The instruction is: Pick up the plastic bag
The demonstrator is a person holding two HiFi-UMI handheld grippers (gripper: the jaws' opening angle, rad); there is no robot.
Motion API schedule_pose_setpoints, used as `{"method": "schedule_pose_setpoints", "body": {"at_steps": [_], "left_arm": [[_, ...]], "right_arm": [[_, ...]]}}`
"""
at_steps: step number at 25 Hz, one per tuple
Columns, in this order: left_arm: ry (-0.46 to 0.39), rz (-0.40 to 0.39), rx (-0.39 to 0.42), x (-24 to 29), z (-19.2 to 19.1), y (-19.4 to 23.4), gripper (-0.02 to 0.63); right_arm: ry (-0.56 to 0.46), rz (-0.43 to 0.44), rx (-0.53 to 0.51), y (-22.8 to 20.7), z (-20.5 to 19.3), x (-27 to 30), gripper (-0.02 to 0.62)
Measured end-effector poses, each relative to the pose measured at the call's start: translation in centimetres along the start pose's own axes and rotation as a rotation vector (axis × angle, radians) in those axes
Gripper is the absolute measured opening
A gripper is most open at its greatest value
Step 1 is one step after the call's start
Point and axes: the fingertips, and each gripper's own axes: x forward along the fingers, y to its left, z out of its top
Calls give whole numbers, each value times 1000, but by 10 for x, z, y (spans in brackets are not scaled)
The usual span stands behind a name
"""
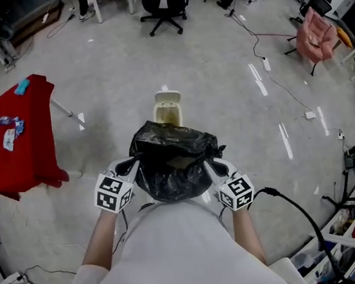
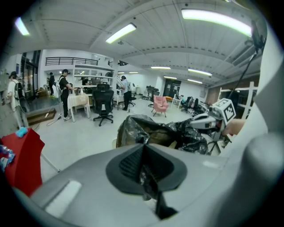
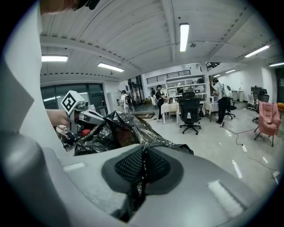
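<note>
The left forearm point(image 1: 102, 235) and right forearm point(image 1: 246, 230) reach forward side by side, bare below white sleeves, each hand carrying a hand-held gripper. The left hand-held gripper point(image 1: 131, 168) and the right hand-held gripper point(image 1: 213, 164) are roughly level with each other and well apart, both pointing forward and somewhat down. The jaws of each are closed together on a thin fold of the black plastic bag point(image 1: 170, 162), the left pinching its left edge and the right its right edge
</note>
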Motion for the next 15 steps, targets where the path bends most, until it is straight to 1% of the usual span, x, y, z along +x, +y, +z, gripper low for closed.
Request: {"method": "schedule_pose_setpoints", "body": {"at_steps": [9,15], "left_arm": [[-18,33,-8,6,11,5,6],[-31,43,-5,0,14,15,6]], "right_arm": [[0,19,-29,-13,10,7,2],[-8,13,-47,-13,19,11,2]]}}
